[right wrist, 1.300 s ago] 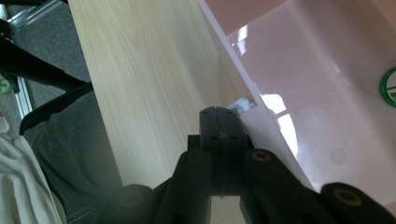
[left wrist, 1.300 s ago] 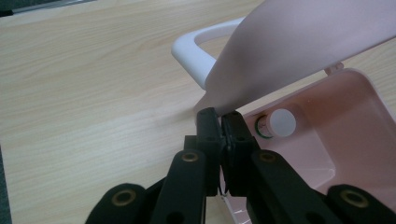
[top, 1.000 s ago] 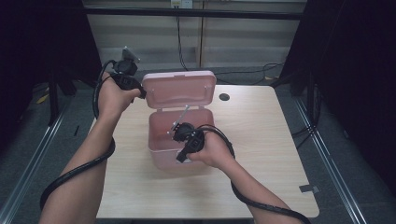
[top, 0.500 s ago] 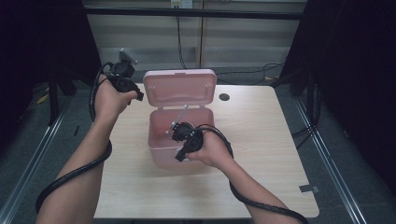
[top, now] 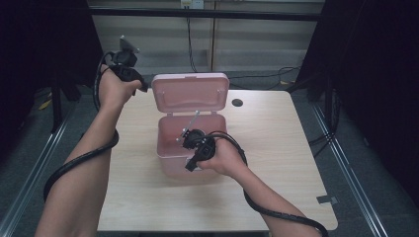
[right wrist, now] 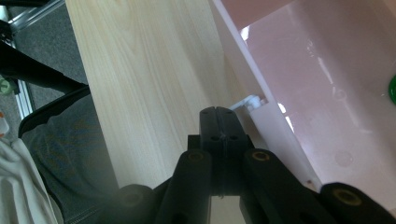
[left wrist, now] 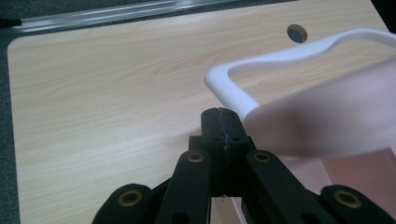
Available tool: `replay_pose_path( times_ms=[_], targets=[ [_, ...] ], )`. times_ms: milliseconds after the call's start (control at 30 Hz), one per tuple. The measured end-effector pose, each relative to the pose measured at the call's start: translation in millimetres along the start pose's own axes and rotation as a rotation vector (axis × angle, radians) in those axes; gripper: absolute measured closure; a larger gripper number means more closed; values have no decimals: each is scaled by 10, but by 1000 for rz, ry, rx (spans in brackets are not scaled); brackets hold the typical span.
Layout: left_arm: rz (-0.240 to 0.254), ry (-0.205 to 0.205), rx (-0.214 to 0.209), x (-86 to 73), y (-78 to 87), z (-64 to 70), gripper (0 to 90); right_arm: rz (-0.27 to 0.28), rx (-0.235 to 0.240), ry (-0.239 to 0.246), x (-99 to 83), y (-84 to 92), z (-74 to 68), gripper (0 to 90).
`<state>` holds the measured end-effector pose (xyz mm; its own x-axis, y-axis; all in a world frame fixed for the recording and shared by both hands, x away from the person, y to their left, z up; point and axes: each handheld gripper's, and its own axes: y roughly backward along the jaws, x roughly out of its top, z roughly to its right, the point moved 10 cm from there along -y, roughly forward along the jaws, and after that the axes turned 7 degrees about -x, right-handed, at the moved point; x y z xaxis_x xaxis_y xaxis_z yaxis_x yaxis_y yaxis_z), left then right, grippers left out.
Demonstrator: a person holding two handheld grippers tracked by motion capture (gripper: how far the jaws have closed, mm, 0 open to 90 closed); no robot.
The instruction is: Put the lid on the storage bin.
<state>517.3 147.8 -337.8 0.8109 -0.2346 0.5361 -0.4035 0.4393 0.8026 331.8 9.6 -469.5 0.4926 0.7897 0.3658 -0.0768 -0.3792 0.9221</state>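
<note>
Two grippers: both hand-held, both with jaws pressed together and nothing between the pads
Table (top: 276, 163): pale wood top, the largest thing in the high view, with dark floor and metal rails on either side
Pink box (top: 170, 155): stands near the middle of the table, open at the top; its inner wall shows in the right gripper view (right wrist: 336, 93)
Lid (top: 190, 93): hinged at the far edge of the box and raised upright, its inner face toward the person; in the left gripper view its white rim (left wrist: 233, 93) curves just right of the closed jaw tips
Left gripper (top: 143, 88): held up at the far left corner of the table, tips right beside the lid's left edge; whether they touch it cannot be told; jaws closed on nothing (left wrist: 219, 114)
Right gripper (top: 190, 167): over the box's near rim, pointing down at the near wall; jaws closed and empty (right wrist: 218, 114), tips just beside the outer wall and a small white catch (right wrist: 250, 101)
Cables (top: 79, 160): a thick black one loops round each forearm and trails off the near edge
Cable hole (top: 237, 102): small dark round opening in the tabletop, right of the lid, well clear of both grippers
Green object (right wrist: 392, 89): a sliver at the right edge of the right gripper view, inside the box; too cut off to identify
In the way: the raised lid hides the table behind it, and the right hand covers part of the box's near rim
</note>
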Motion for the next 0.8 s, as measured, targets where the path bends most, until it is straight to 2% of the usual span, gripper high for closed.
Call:
replay_pose_path(
  times_ms=[167,233,300,467,500,533,633,667,800],
  targets=[
    [3,-24,-6,142,22,85,900,0,8,-2,0,-1,7,900],
    [7,-16,-30,159,-1,136,900,-2,11,-7,-2,1,15,900],
    [1,-23,-23,154,-16,144,900,3,7,-10,4,0,25,900],
    [10,-10,-50,152,5,149,900,-2,14,-13,-1,-19,16,900],
    [10,-21,-39,162,18,131,900,-1,12,-11,1,-19,20,900],
    [16,-22,-28,181,30,117,900,-6,14,-13,0,-17,14,900],
    [29,-9,-30,255,41,102,900,-18,10,-12,0,-19,10,900],
    [31,-11,-28,291,40,101,900,-17,7,0,1,-22,16,900],
    [32,-12,-49,383,7,182,900,-30,8,3,10,-25,11,900]
  ],
)
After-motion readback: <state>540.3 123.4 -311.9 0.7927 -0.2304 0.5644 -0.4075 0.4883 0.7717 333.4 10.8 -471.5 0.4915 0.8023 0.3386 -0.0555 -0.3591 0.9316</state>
